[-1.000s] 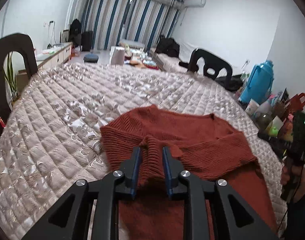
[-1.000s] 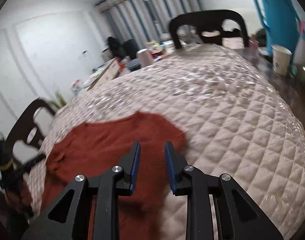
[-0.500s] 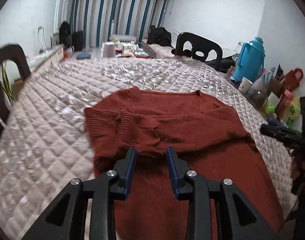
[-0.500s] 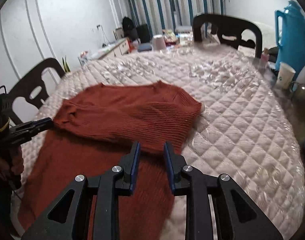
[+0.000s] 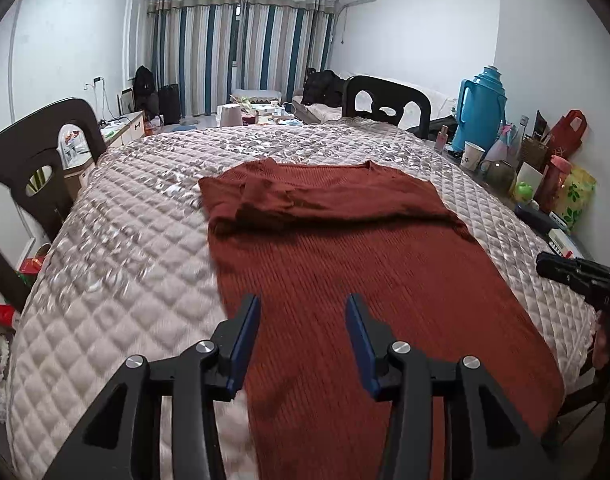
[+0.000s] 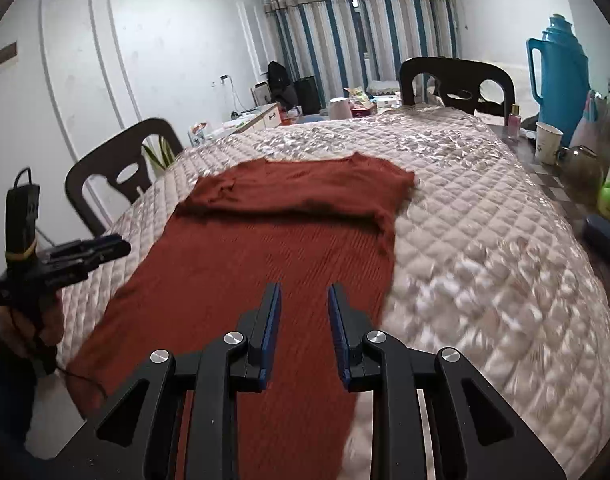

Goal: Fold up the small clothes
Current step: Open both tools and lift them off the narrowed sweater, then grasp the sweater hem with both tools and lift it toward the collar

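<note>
Rust-red ribbed knit sweater (image 5: 345, 264), sleeves folded across chest, flat on quilted satin worktop (image 5: 117, 248); left tool (image 5: 303, 312) just widened, empty; right tool (image 6: 304, 300) narrowly parted, empty.

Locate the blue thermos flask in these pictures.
In both views the blue thermos flask stands at the far right, beside the quilted table, behind a paper cup.

A tall blue plastic thermos flask (image 5: 481, 110) stands far right, white paper cup (image 5: 472, 156) just beside it, striped curtains (image 5: 241, 48) beyond.
</note>
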The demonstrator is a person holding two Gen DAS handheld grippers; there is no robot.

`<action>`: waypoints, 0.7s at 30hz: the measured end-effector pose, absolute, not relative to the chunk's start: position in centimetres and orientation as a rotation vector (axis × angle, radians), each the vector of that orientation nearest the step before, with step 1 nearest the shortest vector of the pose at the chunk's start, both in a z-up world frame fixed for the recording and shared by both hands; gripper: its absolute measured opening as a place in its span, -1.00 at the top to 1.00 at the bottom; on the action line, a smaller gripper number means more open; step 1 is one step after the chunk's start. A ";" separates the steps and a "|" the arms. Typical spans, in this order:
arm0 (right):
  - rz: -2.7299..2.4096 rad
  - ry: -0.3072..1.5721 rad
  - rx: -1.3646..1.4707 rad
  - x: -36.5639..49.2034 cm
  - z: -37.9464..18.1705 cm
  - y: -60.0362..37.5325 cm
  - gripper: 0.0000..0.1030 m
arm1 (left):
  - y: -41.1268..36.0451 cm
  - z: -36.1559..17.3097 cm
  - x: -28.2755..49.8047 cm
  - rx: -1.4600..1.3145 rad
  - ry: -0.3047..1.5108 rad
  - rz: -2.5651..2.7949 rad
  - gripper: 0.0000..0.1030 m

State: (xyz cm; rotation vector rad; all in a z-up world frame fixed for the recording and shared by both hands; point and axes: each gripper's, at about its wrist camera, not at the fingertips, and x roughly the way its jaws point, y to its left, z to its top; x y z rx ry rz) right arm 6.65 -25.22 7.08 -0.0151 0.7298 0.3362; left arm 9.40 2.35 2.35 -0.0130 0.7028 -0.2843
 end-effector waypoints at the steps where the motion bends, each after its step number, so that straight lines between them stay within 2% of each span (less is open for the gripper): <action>1: 0.342 0.730 -0.025 5.9 6.7 -24.9 0.51 | 2.3 2.3 8.8 -0.006 0.699 -0.278 0.05; 15: 0.369 0.811 -0.112 -0.2 1.0 -22.4 0.50 | 2.8 -0.7 2.0 0.026 0.712 -0.235 0.00; 21: 0.355 0.805 -0.070 -1.3 0.8 -23.9 0.42 | 3.1 -1.4 0.4 0.029 0.719 -0.202 -0.01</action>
